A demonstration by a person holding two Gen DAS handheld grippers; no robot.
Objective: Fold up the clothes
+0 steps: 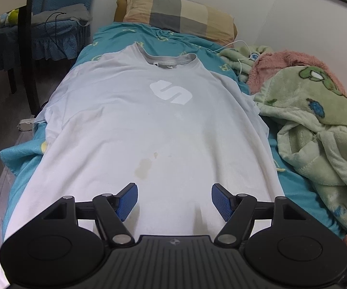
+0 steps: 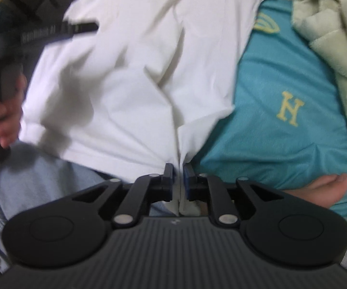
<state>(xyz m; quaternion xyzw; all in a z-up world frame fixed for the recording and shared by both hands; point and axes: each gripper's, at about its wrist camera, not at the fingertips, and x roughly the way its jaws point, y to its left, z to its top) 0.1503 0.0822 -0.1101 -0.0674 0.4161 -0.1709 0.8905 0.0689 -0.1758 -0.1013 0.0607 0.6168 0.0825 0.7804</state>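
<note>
A white T-shirt [image 1: 149, 132] with a white S logo lies face up along the teal bed sheet [image 1: 115, 33], collar far from me. My left gripper [image 1: 174, 195] is open and empty, hovering over the shirt's lower part with nothing between the blue pads. In the right wrist view my right gripper [image 2: 178, 171] is shut on the hem of the same shirt [image 2: 130, 72], and the cloth bunches into creases running up from the jaws. The other handheld gripper [image 2: 9, 55] and the hand holding it show blurred at the left.
A rumpled green and pink blanket [image 1: 317, 125] lies piled along the bed's right side. A checked pillow [image 1: 178, 14] sits at the head. A blue-covered chair [image 1: 53, 24] and a dark table leg [image 1: 26, 48] stand left of the bed. The teal sheet [image 2: 281, 101] lies right of the shirt.
</note>
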